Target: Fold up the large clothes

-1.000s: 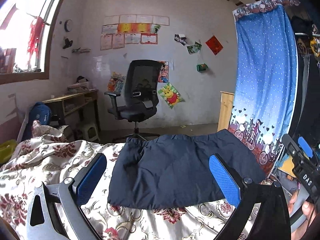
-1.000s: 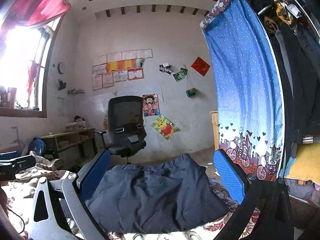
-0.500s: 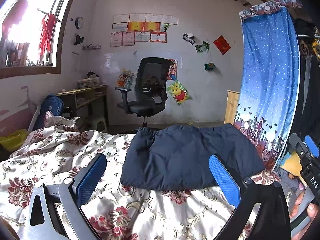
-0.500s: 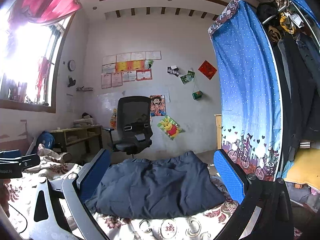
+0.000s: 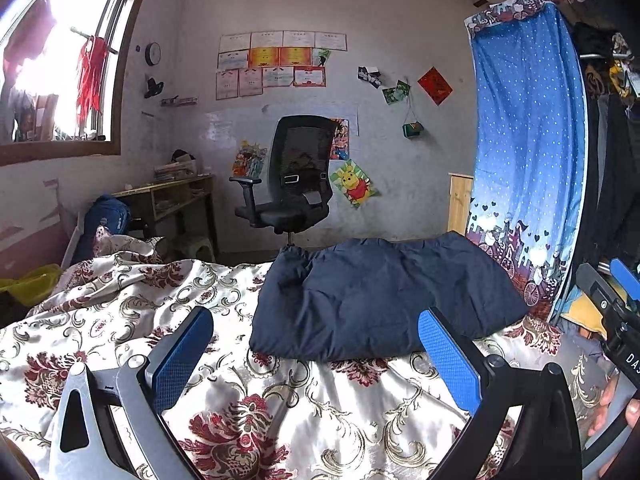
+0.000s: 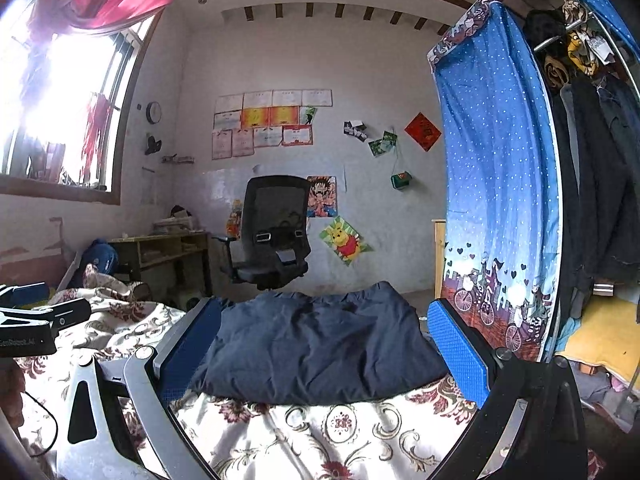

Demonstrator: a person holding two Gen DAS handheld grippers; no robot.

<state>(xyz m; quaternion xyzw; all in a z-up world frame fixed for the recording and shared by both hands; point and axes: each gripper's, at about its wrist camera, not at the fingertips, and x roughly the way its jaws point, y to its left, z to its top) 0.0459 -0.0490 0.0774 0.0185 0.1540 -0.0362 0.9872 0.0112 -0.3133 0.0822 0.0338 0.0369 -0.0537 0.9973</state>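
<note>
**Both tongs wide and empty; the dark garment lies folded on the bed**

The left gripper [image 5: 314,358] has its two blue pads spread wide, and nothing is between them. It hangs above the floral bedspread [image 5: 120,320], near the camera side of the bed, apart from the cloth. The right gripper [image 6: 326,354] is also spread wide and holds nothing; in its own view the garment shows in the gap between the pads but farther away, not touched by them.

The navy garment [image 5: 376,300] lies at the far right part of the bed, close to the blue curtain [image 5: 524,152]. It looks like a compact, thick rectangle with soft wrinkles on top, and no sleeve or leg sticks out that I can see. From this I judge that the folding of this piece is nearly or fully done. What may remain is a last smoothing, or one more fold to make it smaller; the pictures cannot decide this. Behind the bed stands a black office chair [image 5: 292,184].
</note>
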